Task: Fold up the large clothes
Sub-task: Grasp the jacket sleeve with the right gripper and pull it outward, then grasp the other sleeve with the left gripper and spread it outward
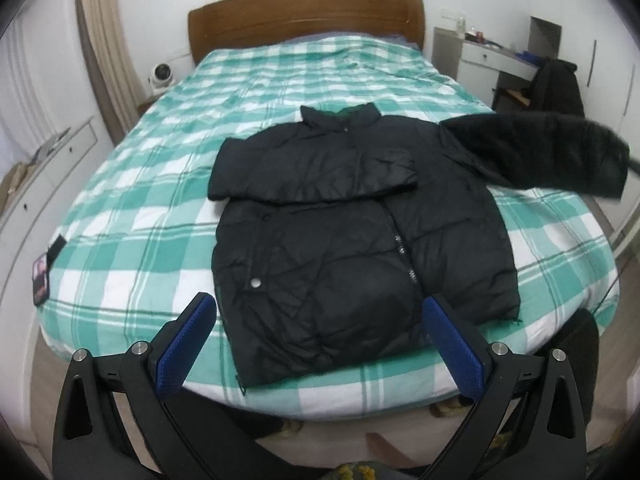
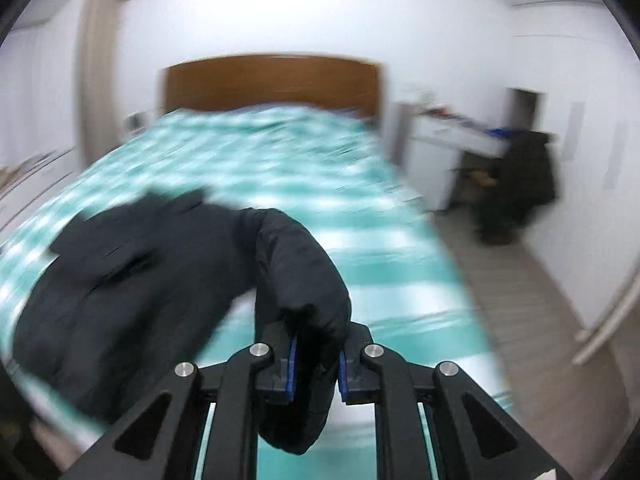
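Though zipper print unreadable, jacket (image 1: 320, 220) unlabelled

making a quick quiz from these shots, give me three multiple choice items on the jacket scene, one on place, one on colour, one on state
1. Where does the jacket lie?
A. on the bed
B. on the floor
C. on the desk

2. What colour is the bed's check?
A. red and white
B. green and white
C. plain blue

3. How is the right tool?
A. open, empty
B. shut on the sleeve
C. shut, empty

Answers:
1 A, its body is spread on the cover.
2 B, green and white squares show around the jacket.
3 B, its pads pinch the black sleeve, which hangs off the cover; the left tool stands open.
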The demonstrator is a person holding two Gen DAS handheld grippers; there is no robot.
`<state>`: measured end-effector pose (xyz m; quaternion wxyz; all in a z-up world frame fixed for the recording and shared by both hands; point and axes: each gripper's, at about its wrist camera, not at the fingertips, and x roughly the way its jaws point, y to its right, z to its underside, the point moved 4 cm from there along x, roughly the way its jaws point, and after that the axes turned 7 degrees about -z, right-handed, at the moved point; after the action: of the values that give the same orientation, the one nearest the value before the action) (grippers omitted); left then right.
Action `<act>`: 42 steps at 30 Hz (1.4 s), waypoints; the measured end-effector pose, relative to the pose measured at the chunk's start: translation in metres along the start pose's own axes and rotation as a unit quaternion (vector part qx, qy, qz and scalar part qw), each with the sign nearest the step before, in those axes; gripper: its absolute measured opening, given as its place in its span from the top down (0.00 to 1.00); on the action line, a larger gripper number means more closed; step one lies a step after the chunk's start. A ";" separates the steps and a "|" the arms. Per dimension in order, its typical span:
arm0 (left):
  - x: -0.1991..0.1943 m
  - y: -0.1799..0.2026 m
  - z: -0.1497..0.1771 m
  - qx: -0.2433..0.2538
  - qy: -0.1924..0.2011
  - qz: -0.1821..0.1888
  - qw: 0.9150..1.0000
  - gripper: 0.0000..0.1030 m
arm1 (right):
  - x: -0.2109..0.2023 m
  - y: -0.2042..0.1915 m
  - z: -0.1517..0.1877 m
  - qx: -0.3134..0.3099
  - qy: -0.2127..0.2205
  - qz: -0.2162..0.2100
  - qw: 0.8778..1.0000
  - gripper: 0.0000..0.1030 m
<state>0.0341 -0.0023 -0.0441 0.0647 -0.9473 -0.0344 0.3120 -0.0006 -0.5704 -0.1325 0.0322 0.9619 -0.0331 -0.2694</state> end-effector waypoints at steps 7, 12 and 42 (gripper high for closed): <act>0.004 -0.013 0.000 -0.034 -0.008 -0.006 0.999 0.00 | 0.027 0.060 0.001 0.024 -0.032 0.154 0.987 0.25; 0.015 -0.014 -0.001 -0.042 -0.025 0.009 0.999 0.00 | 0.053 -0.043 0.110 0.135 -0.143 -0.112 0.974 0.25; 0.100 0.042 -0.053 0.115 0.015 0.034 0.993 0.00 | 0.072 -0.190 0.182 0.088 -0.193 -0.122 0.970 0.40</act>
<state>0.1469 -0.0387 -0.0663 0.1634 -0.9386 0.0345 0.3020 -0.0248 -0.3946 -0.3400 -0.0928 0.8876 0.0551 -0.4478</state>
